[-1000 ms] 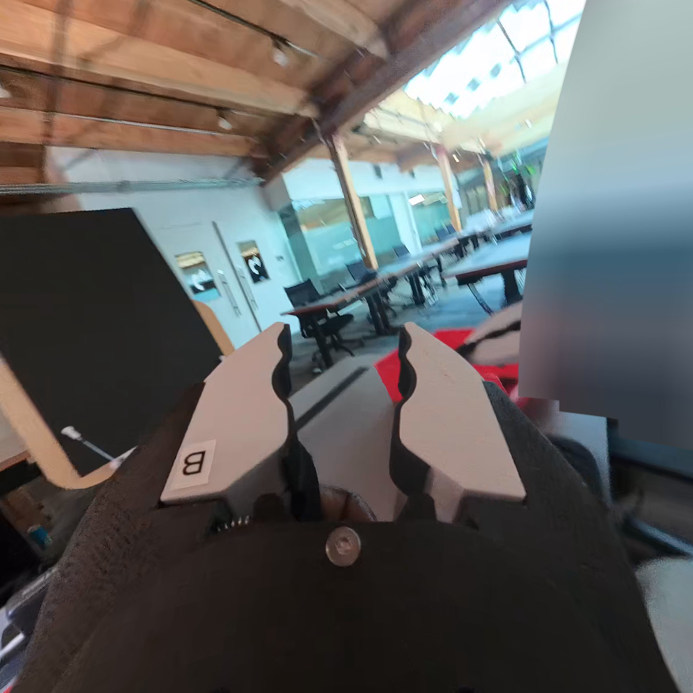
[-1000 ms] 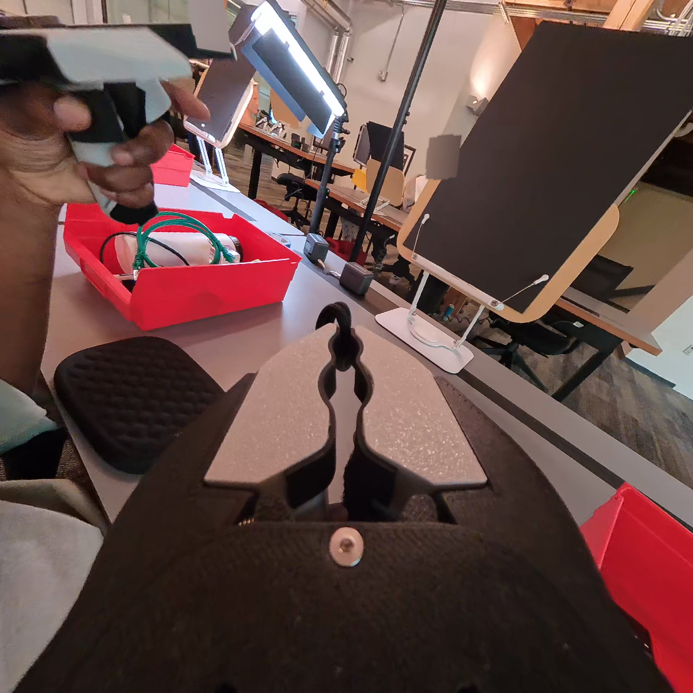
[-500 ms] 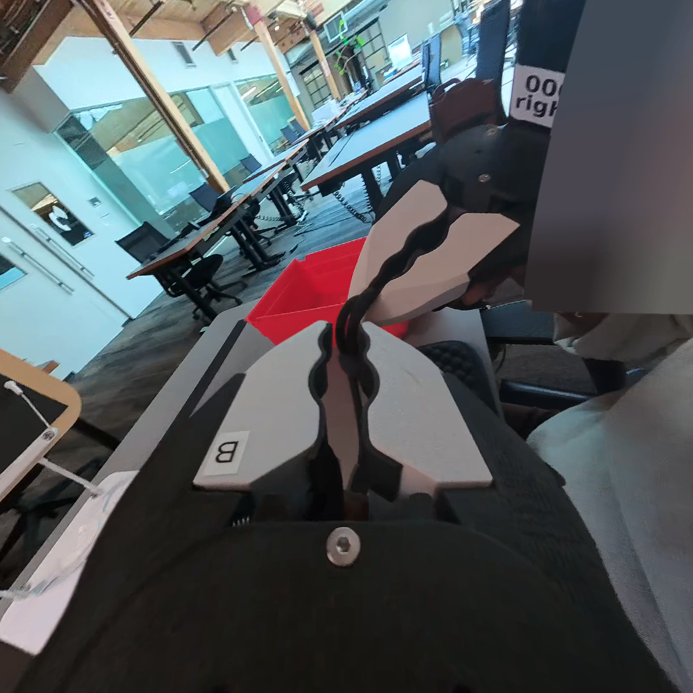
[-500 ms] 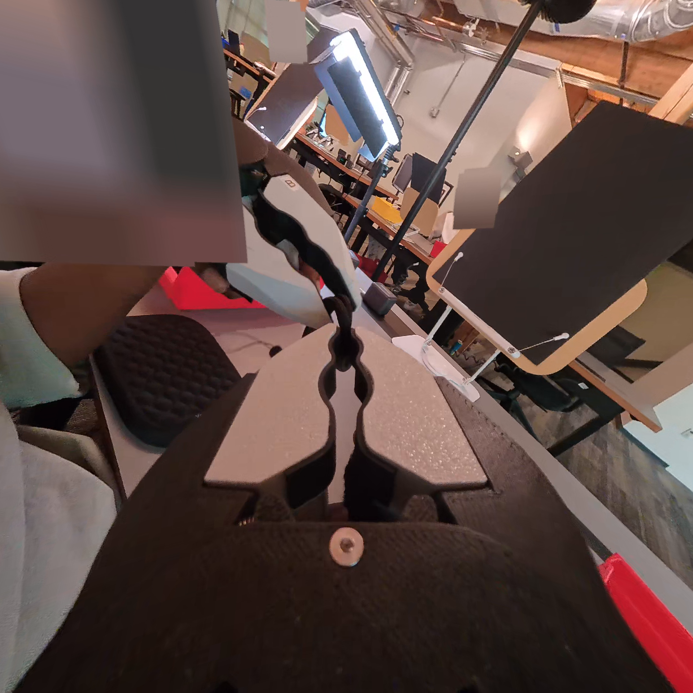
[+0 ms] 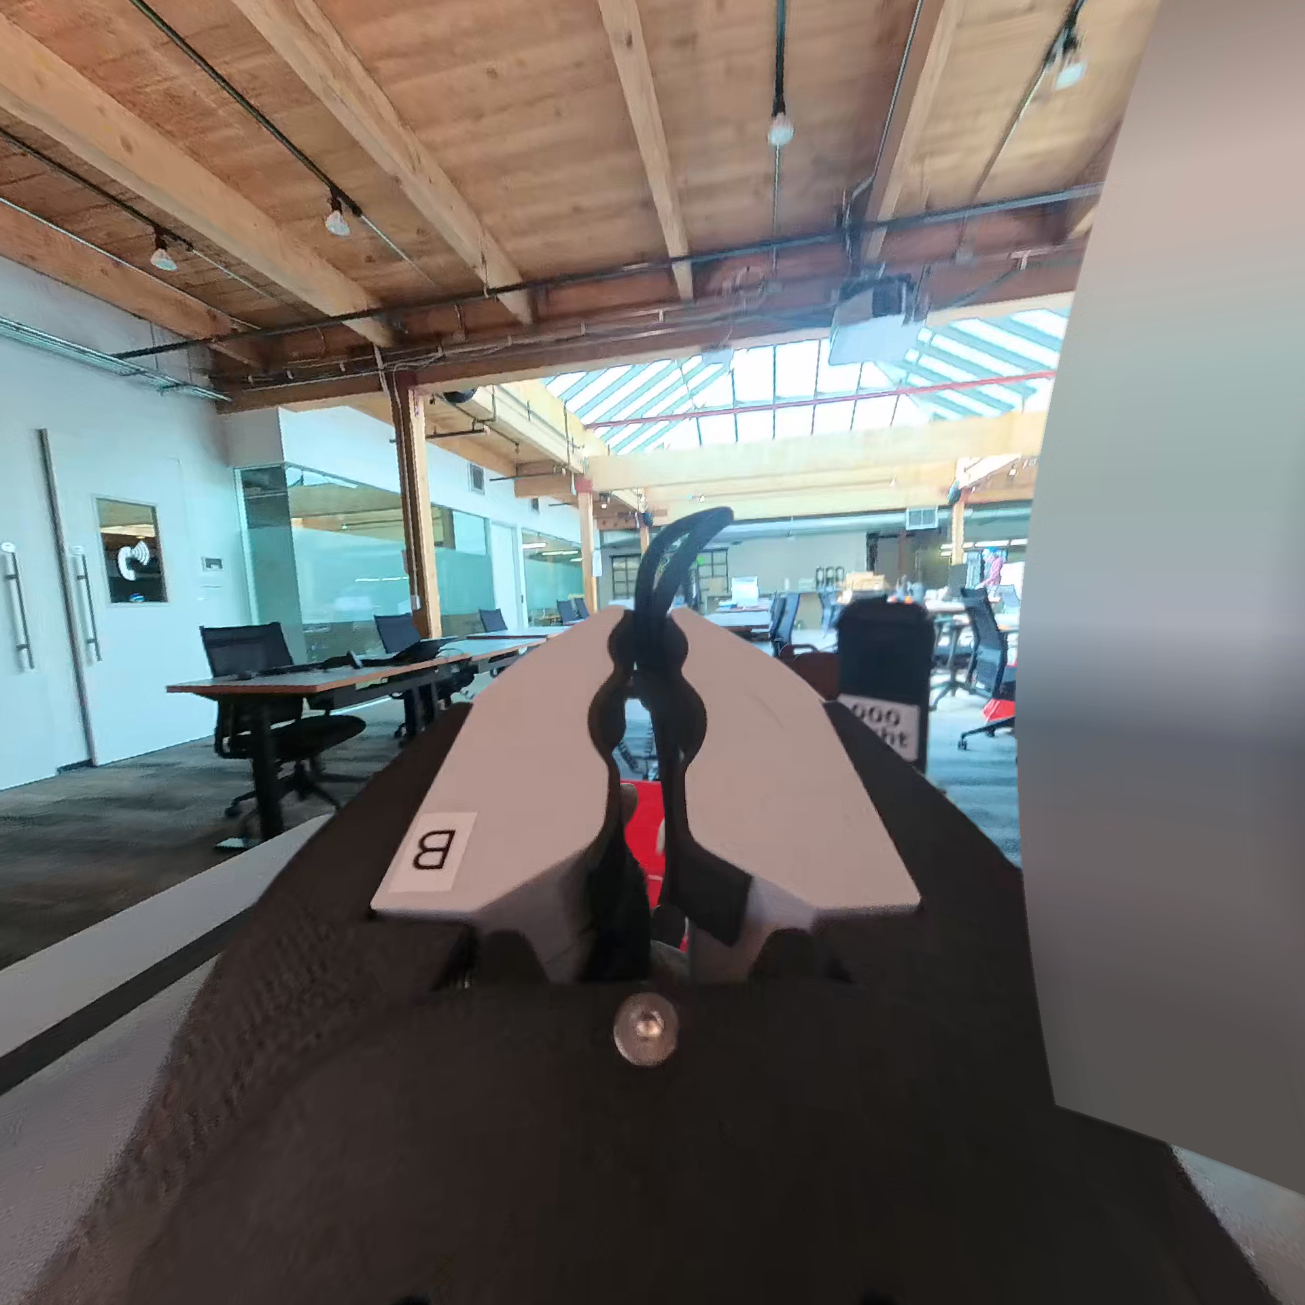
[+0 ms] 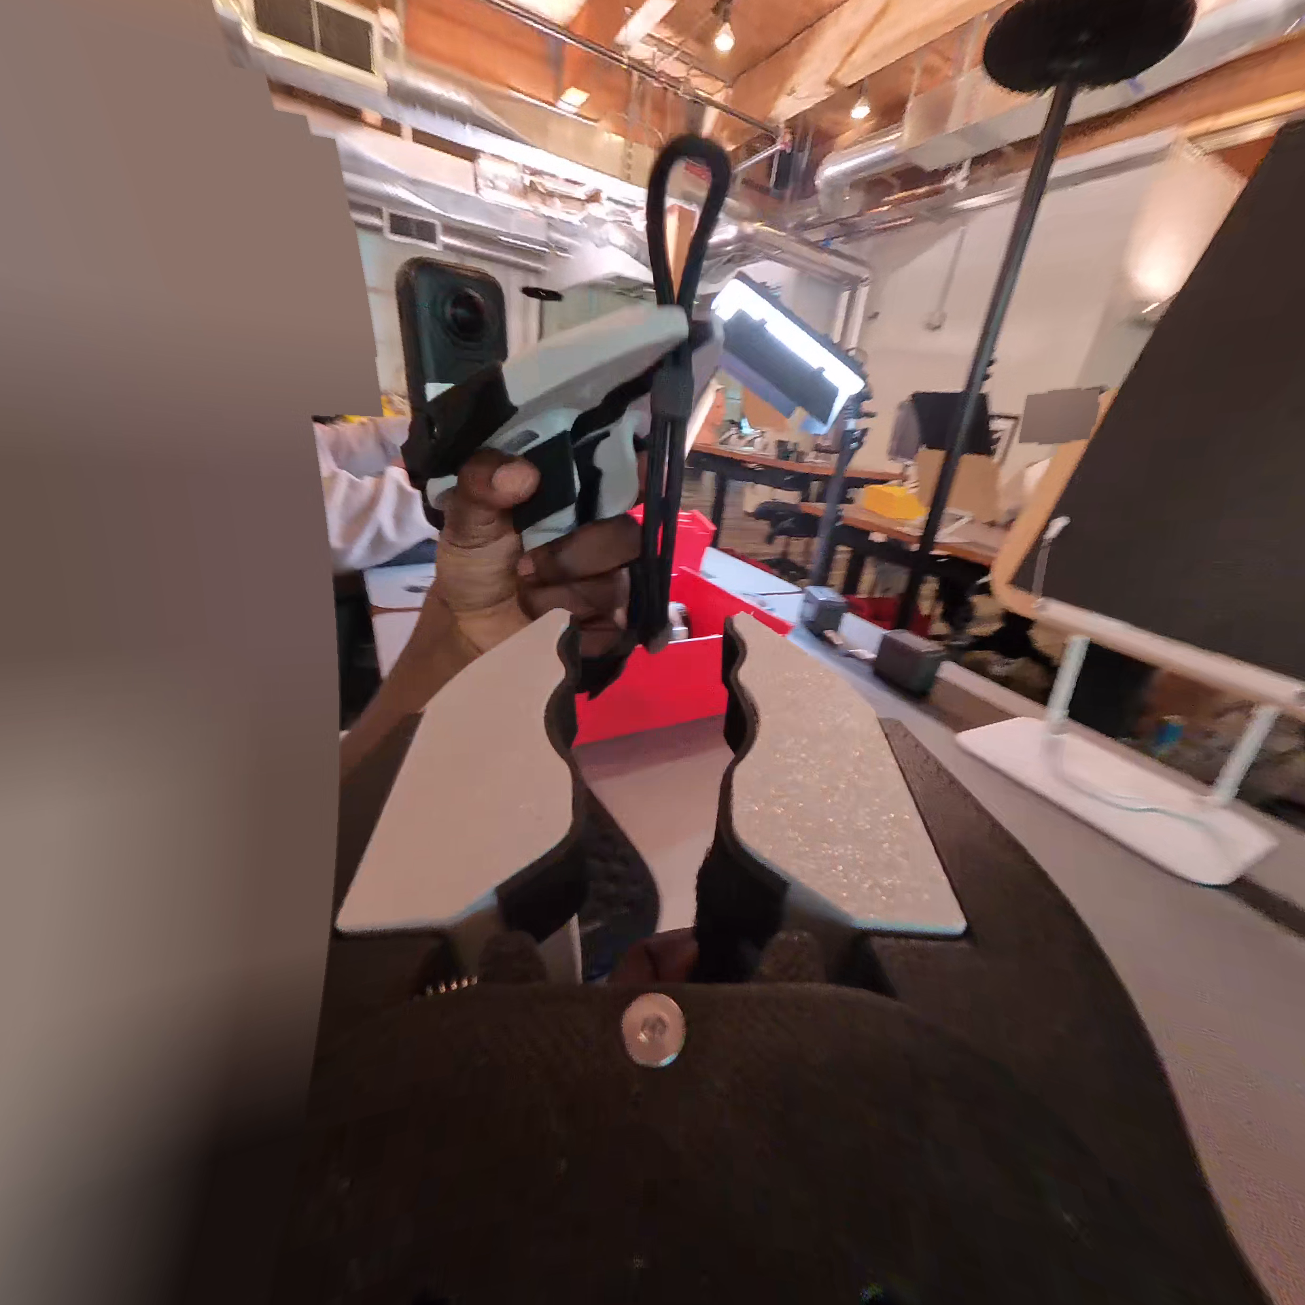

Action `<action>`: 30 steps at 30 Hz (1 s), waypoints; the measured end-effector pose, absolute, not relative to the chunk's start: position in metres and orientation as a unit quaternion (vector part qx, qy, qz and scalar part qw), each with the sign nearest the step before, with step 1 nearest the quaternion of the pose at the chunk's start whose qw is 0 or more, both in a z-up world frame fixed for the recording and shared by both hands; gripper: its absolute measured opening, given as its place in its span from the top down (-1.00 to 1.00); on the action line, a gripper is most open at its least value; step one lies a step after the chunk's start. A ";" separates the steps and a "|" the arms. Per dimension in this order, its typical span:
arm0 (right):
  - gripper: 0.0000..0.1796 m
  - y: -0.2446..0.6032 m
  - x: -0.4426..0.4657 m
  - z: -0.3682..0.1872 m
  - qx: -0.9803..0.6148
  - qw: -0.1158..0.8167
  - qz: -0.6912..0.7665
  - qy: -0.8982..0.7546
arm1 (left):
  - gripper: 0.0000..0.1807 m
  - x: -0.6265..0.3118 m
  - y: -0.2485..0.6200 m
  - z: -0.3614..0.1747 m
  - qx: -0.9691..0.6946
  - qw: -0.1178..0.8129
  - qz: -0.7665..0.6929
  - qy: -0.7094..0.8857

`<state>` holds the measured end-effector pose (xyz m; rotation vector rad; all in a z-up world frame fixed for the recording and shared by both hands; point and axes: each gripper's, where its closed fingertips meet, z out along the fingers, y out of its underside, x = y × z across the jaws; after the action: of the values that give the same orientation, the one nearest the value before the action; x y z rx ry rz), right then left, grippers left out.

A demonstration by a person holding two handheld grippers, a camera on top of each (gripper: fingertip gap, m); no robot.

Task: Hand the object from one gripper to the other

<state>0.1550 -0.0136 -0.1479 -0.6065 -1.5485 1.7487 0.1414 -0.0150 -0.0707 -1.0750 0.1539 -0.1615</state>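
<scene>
Hanging in mid-air near the centre of the right wrist view, the black looped cord point(image 6: 667, 438) is pinched partway along its length by the left gripper point(image 6: 688, 339), whose grey fingers are closed tight on it — a loop rises above them toward the upper middle of the frame and the doubled strands drop below. In the left wrist view the same cord point(image 5: 660, 586) pokes up from between the closed fingertips point(image 5: 646, 621) at frame centre. The right gripper point(image 6: 646, 628) sits just under the cord's lower end with its fingers spread apart, holding nothing. A white sticker with a single letter point(image 5: 432, 849) lies on one left finger; another lettered label point(image 5: 879, 727) shows on a black body at centre right. Behind, lower centre, stands a red bin point(image 6: 657, 692) on the grey table point(image 6: 1130, 939).
</scene>
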 end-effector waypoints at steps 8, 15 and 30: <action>0.55 -0.027 0.137 -0.160 -0.272 0.299 0.727 -0.554 | 0.92 0.155 -0.011 -0.068 -0.496 0.860 -0.095 0.075; 0.88 -0.014 0.135 -0.159 -0.277 0.375 0.674 -0.573 | 0.73 0.133 -0.020 -0.065 -0.499 0.860 -0.091 0.048; 0.88 0.034 0.130 -0.169 -0.218 0.645 0.302 -0.668 | 0.38 0.138 -0.023 -0.114 -0.670 0.718 0.112 0.152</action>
<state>0.1297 0.0341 -0.1687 -0.4962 -1.5197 0.6864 0.1381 -0.0232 -0.1141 -1.4813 0.3372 0.2469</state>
